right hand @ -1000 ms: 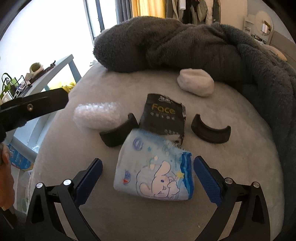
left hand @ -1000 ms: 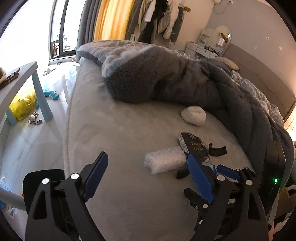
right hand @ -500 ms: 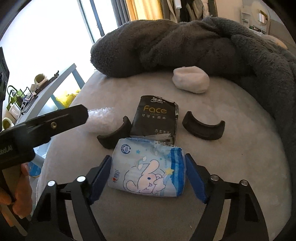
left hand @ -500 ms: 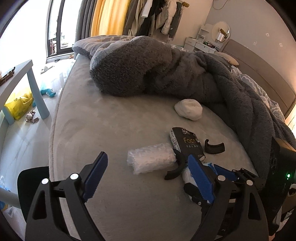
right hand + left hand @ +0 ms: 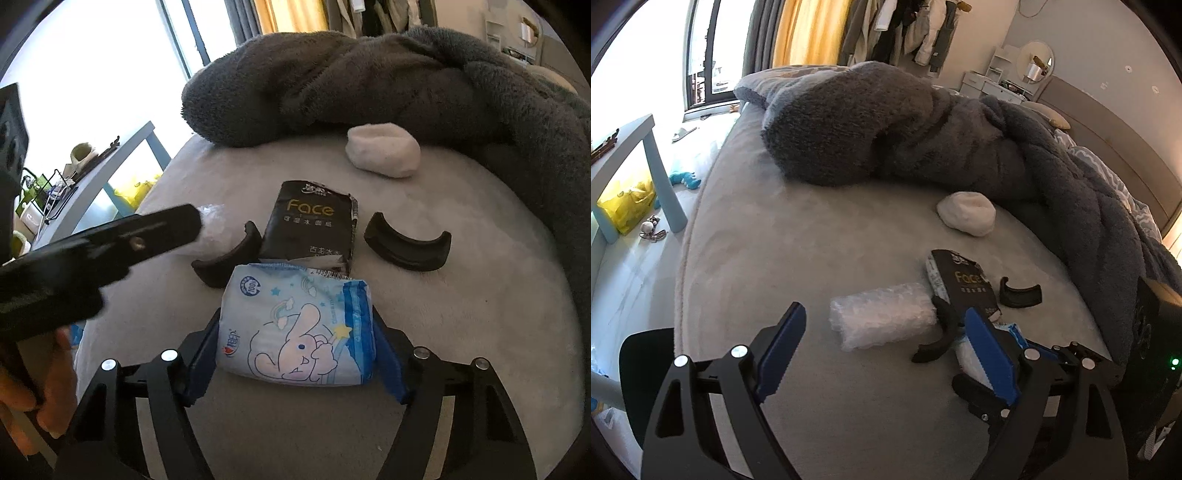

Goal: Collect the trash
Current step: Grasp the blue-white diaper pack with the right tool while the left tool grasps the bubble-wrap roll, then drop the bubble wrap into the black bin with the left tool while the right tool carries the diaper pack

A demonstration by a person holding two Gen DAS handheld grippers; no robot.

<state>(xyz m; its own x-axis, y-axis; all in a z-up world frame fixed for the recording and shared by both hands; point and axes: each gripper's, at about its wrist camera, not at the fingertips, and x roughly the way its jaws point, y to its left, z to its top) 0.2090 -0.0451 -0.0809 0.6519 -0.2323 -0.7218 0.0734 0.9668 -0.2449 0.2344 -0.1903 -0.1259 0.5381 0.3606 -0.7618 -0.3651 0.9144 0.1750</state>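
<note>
Two grippers over the grey bed (image 5: 746,258), both angled down at the mattress. Right gripper (image 5: 295,354): jaws have just been closing on the blue rabbit-print pack (image 5: 297,332), and both blue pads now sit against its left and right ends, so it's gripped across its width. Pack lies flat on the bed between the fingers, its top edge touching the black "Face" tissue pack (image 5: 312,229) just beyond it.

Left gripper (image 5: 882,354): jaws wide apart, nothing between them, poised low over bare mattress. The bubble-wrap roll (image 5: 882,319) lies just ahead of its fingertips, not touched. In the right wrist view the left gripper's black body crosses in from the left edge, and the hand (image 5: 40,391) holding its handle shows at the lower left.

Other loose items on the bed:
- one black curved piece (image 5: 225,258), touching the left side of the "Face" pack, next to the roll
- second black curved piece (image 5: 408,245), just right of the "Face" pack, apart from it
- white wad (image 5: 384,149) further back, beside the heaped grey fleece blanket (image 5: 886,125)

In the left wrist view the right gripper's frame shows behind the left one's right finger, with a sliver of the blue pack visible. A small blue-legged table (image 5: 661,184) stands on the floor left of the bed.
</note>
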